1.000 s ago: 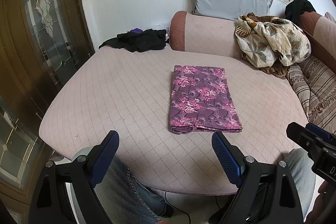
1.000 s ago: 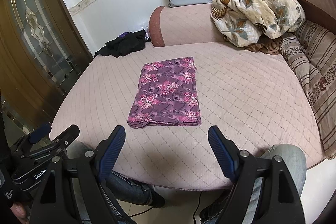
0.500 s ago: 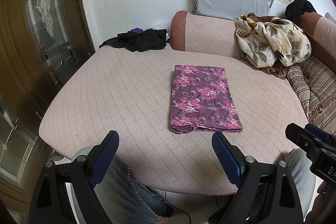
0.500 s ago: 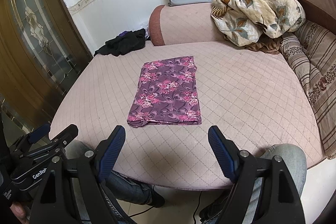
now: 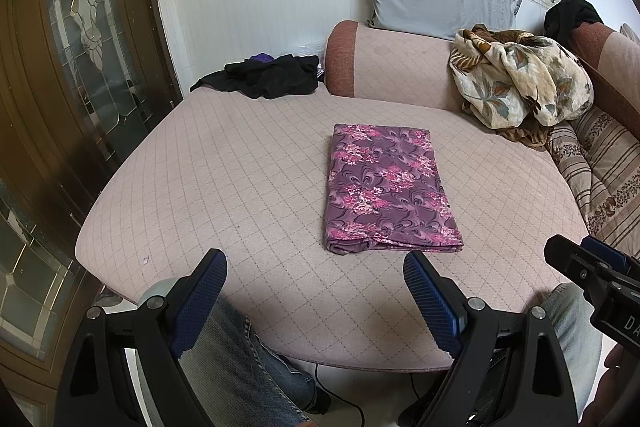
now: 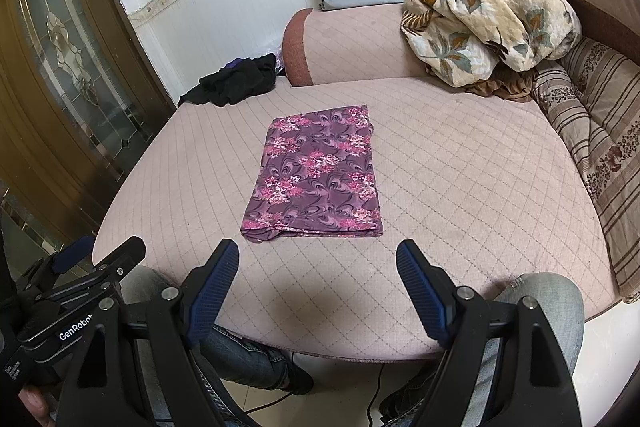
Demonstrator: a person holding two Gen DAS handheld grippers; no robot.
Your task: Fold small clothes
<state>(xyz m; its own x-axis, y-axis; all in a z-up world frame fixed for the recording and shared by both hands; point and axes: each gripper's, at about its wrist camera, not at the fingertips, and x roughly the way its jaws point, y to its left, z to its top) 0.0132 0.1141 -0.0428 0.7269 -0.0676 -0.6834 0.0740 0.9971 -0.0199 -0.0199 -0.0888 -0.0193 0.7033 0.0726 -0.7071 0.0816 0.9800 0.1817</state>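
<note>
A purple cloth with pink flowers (image 5: 386,187) (image 6: 318,173) lies folded into a neat rectangle in the middle of the pink quilted seat (image 5: 240,187) (image 6: 460,167). My left gripper (image 5: 316,263) hangs over the seat's front edge, short of the cloth, its blue pads wide apart with nothing between them. My right gripper (image 6: 318,251) is held the same way just short of the cloth's near edge, open and empty. Each gripper shows at the side of the other's view.
A black garment heap (image 5: 264,77) lies at the seat's far left corner. A grey pillow (image 5: 436,1) and a crumpled floral blanket (image 5: 520,83) rest on the backrest. A striped cushion (image 5: 600,167) lines the right. A wooden glass door (image 5: 80,47) stands left. The person's jeans-clad knees (image 6: 552,303) are below.
</note>
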